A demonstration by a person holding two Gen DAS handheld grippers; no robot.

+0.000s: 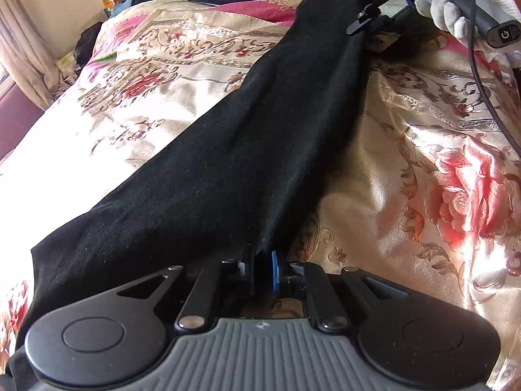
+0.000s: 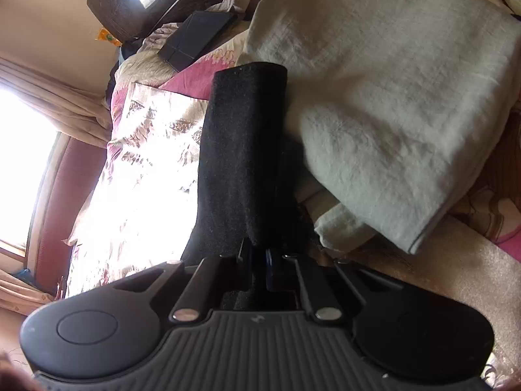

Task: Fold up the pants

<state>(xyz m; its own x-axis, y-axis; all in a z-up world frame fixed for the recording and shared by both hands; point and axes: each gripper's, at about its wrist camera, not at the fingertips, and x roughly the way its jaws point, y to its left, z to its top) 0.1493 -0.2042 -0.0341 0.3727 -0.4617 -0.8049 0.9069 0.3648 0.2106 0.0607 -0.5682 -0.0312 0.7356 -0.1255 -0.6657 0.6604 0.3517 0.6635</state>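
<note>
Stretching the black pants taut above the floral bedspread, left hand-held gripper clamping one end, right hand-held gripper pinching the other, likely straightening the fabric before folding.

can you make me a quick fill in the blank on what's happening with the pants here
1. The pants are ____ in colour.
2. The left gripper is shut on the ____.
3. The pants lie on a ____-patterned bedspread.
4. Beside the right gripper lies a pale ____.

Missing words: black; pants; floral; blanket
</note>
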